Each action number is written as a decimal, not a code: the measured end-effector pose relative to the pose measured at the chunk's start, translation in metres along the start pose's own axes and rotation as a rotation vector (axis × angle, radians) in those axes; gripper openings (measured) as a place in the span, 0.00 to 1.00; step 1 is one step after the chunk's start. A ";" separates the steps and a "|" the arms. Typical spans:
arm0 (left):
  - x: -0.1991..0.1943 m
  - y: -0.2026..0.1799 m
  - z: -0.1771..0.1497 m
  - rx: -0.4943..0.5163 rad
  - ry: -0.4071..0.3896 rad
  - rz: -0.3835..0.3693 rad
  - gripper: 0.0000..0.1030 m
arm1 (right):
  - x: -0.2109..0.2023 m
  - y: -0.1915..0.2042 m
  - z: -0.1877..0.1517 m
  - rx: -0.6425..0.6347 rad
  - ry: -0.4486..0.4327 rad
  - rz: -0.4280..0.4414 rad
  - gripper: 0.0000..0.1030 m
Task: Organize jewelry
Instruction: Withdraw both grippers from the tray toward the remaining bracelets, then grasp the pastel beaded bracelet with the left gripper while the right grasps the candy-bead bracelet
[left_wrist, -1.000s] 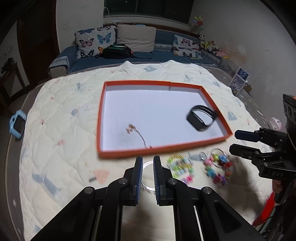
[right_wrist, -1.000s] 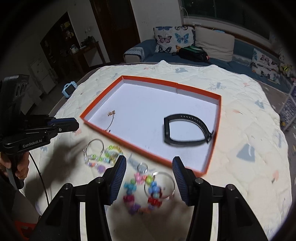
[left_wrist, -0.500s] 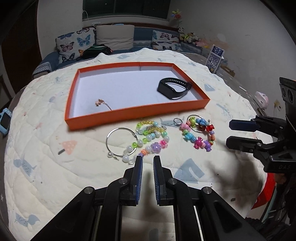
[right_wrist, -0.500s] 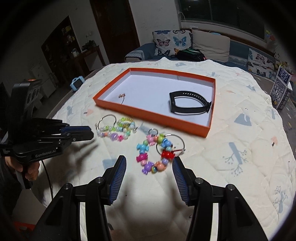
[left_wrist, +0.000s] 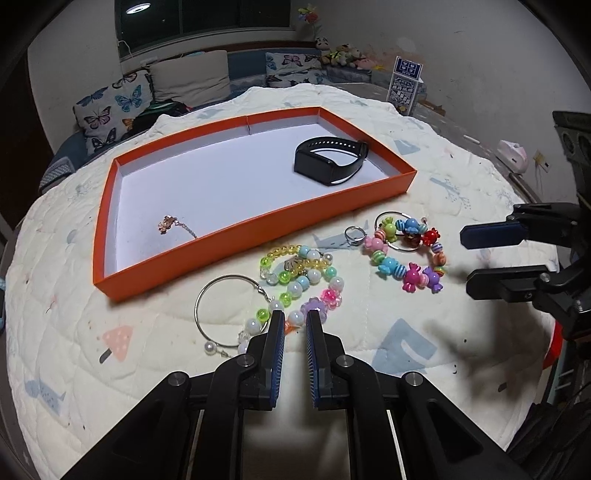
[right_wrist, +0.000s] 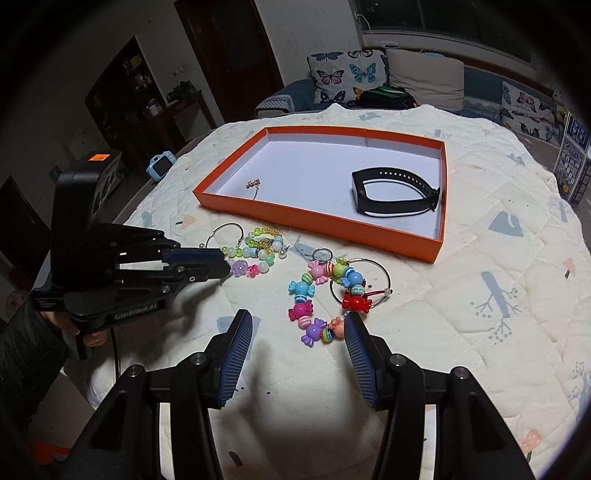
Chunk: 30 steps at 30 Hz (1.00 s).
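Currently, the left tool (left_wrist: 294, 318) is being held with its jaws nearly closed, with only a narrow gap between the blue pads and nothing gripped; its tips are being kept just above the near end of the pastel bead bracelet (left_wrist: 306, 282). A silver hoop (left_wrist: 229, 308) with pearl beads is lying just left of these tips. The right tool (right_wrist: 298, 325) is being held about half open over the candy bead bracelet (right_wrist: 321, 295), whose near beads are showing between the two fingers; no contact with the pads is being made. A small silver ring (left_wrist: 355, 233) is lying between the two bracelets, and a second hoop (right_wrist: 360, 286) is lying partly under the candy beads. All loose pieces are resting on the quilted bed cover (left_wrist: 424, 332). Beyond them, the orange tray (left_wrist: 258, 225) is sitting on the same cover, with a black wristband (left_wrist: 330, 160) near its right end and a small gold chain (left_wrist: 173, 226) near its left front corner.
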<state>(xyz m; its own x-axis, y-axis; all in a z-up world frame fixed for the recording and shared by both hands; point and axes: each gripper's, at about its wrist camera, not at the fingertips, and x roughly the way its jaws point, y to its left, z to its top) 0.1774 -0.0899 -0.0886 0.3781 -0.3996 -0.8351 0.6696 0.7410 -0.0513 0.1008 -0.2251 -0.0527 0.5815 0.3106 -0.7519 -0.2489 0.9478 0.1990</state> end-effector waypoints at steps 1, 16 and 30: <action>0.001 0.000 0.001 0.008 -0.001 -0.007 0.13 | 0.001 -0.001 0.000 0.002 0.002 0.000 0.55; 0.000 0.006 0.003 0.070 -0.029 -0.052 0.13 | 0.009 -0.005 -0.001 0.027 0.022 0.013 0.55; 0.002 -0.009 -0.007 0.126 0.014 -0.106 0.13 | 0.006 -0.008 0.000 0.040 0.012 0.013 0.55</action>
<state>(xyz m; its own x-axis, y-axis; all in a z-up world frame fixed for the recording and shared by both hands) 0.1676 -0.0940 -0.0937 0.2927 -0.4642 -0.8360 0.7808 0.6207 -0.0713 0.1062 -0.2304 -0.0588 0.5688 0.3227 -0.7565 -0.2257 0.9458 0.2337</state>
